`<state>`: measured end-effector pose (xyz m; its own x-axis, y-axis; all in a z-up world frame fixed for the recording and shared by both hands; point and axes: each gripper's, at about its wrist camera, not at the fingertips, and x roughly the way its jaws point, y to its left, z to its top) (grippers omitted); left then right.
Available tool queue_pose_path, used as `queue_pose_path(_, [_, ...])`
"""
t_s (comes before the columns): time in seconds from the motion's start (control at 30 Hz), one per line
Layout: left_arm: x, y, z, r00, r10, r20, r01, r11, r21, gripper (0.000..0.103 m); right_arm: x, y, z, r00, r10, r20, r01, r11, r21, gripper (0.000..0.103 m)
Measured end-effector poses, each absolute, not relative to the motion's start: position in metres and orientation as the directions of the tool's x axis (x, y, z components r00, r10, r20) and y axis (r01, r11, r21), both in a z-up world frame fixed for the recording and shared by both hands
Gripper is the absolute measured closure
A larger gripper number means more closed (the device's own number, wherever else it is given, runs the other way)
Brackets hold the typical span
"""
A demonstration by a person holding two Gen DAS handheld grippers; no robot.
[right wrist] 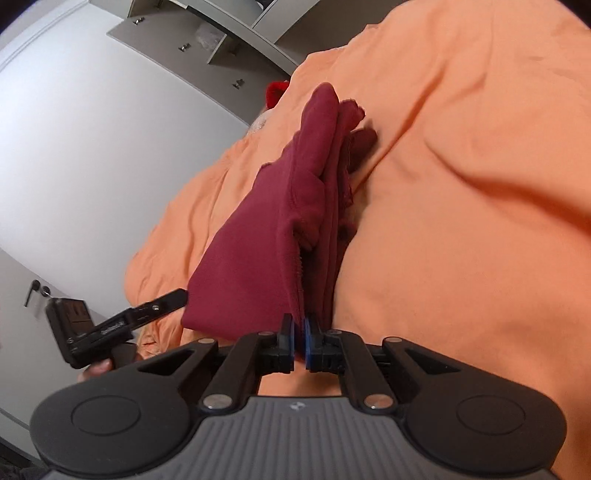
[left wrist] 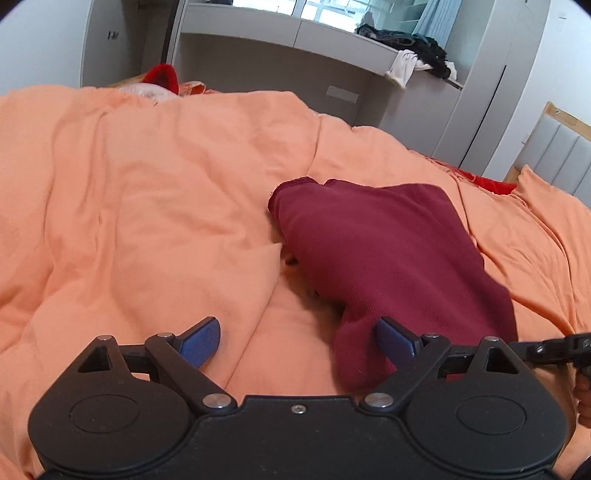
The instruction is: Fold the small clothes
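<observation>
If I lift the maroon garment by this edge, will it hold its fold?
Probably not: the maroon garment drapes limply from the right gripper, so it is floppy. Its layers already splay apart, so they will likely slide. It looks light, barely denting the orange duvet.

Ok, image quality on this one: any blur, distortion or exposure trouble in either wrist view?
Left wrist view: strong fisheye bending of the shelving, window blown out, maroon garment slightly soft, dark vignette corners. Right wrist view: tilted horizon, orange duvet motion-smeared, garment folds soft, right gripper sharp.
</observation>
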<state>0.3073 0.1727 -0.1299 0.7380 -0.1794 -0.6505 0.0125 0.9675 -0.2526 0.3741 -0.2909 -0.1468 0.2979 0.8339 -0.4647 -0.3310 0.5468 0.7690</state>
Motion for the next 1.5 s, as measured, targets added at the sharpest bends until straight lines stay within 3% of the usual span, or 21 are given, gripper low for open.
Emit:
queue_pose_path(0.03, [0.306, 0.173, -0.129, 0.741, -0.177, -0.648, 0.012, 0.968, -0.250, 0.011, 0.375, -0.293, -0.141, 0.284, 0.840, -0.463, -0.324, 0.538, 0.778, 0.078])
queue_pose_path(0.07, [0.303, 0.174, -0.126, 0.746, -0.175, -0.642, 0.013, 0.968, -0.249, 0.011, 0.376, -0.299, -0.133, 0.280, 0.844, -0.458, -0.323, 0.532, 0.782, 0.052])
queue_pose_path(0.13, [0.299, 0.177, -0.121, 0.759, -0.172, -0.628, 0.013, 0.968, -0.249, 0.011, 0.379, -0.310, -0.111, 0.315, 0.839, -0.443, -0.361, 0.538, 0.762, 0.026])
queue_pose_path(0.17, [0.298, 0.178, -0.119, 0.763, -0.171, -0.623, 0.012, 0.968, -0.250, 0.011, 0.386, -0.315, -0.097, 0.344, 0.824, -0.449, -0.395, 0.561, 0.727, 0.023])
queue_pose_path(0.27, [0.297, 0.179, -0.114, 0.774, -0.175, -0.608, 0.009, 0.964, -0.266, 0.011, 0.422, -0.308, -0.063, 0.481, 0.756, -0.444, -0.450, 0.648, 0.614, 0.023])
queue_pose_path(0.53, [0.289, 0.165, -0.106, 0.799, -0.152, -0.581, 0.043, 0.980, -0.196, 0.006, 0.543, -0.243, -0.084, 0.453, 0.715, -0.533, -0.404, 0.697, 0.593, 0.039])
queue_pose_path(0.6, [0.287, 0.164, -0.104, 0.808, -0.112, -0.578, 0.021, 0.987, -0.162, 0.003, 0.561, -0.232, -0.101, 0.381, 0.744, -0.549, -0.391, 0.668, 0.633, 0.063])
queue_pose_path(0.63, [0.287, 0.165, -0.103, 0.811, -0.104, -0.575, 0.016, 0.987, -0.157, 0.003, 0.569, -0.229, -0.107, 0.360, 0.752, -0.553, -0.383, 0.659, 0.647, 0.081])
queue_pose_path(0.77, [0.285, 0.171, -0.097, 0.818, -0.134, -0.560, 0.016, 0.977, -0.211, 0.003, 0.587, -0.232, -0.126, 0.346, 0.805, -0.483, -0.392, 0.591, 0.705, 0.086])
queue_pose_path(0.93, [0.286, 0.164, -0.097, 0.810, -0.134, -0.571, 0.028, 0.981, -0.190, 0.003, 0.595, -0.263, -0.182, 0.327, 0.856, -0.401, -0.249, 0.487, 0.837, 0.086])
queue_pose_path(1.0, [0.285, 0.159, -0.094, 0.811, -0.120, -0.573, 0.034, 0.987, -0.159, 0.003, 0.595, -0.266, -0.194, 0.324, 0.855, -0.406, -0.216, 0.484, 0.848, 0.083])
queue_pose_path(1.03, [0.283, 0.156, -0.092, 0.816, -0.117, -0.567, 0.042, 0.989, -0.144, 0.003, 0.592, -0.269, -0.192, 0.343, 0.850, -0.400, -0.208, 0.484, 0.850, 0.069])
queue_pose_path(1.07, [0.281, 0.153, -0.090, 0.819, -0.114, -0.562, 0.048, 0.990, -0.131, 0.002, 0.589, -0.269, -0.185, 0.365, 0.838, -0.405, -0.203, 0.496, 0.844, 0.039])
queue_pose_path(1.13, [0.275, 0.146, -0.087, 0.824, -0.099, -0.557, 0.050, 0.993, -0.104, 0.001, 0.575, -0.276, -0.163, 0.394, 0.835, -0.384, -0.220, 0.491, 0.843, 0.009])
queue_pose_path(1.3, [0.251, 0.126, -0.075, 0.829, -0.121, -0.546, 0.092, 0.993, -0.080, 0.001, 0.483, -0.301, -0.074, 0.482, 0.776, -0.406, -0.367, 0.600, 0.711, 0.000])
queue_pose_path(1.4, [0.231, 0.114, -0.067, 0.833, -0.111, -0.541, 0.081, 0.994, -0.079, 0.001, 0.395, -0.299, -0.030, 0.567, 0.711, -0.417, -0.479, 0.696, 0.535, 0.000])
queue_pose_path(1.5, [0.207, 0.099, -0.058, 0.834, -0.054, -0.550, 0.044, 0.999, -0.033, 0.001, 0.317, -0.288, -0.009, 0.663, 0.583, -0.469, -0.465, 0.812, 0.351, 0.000])
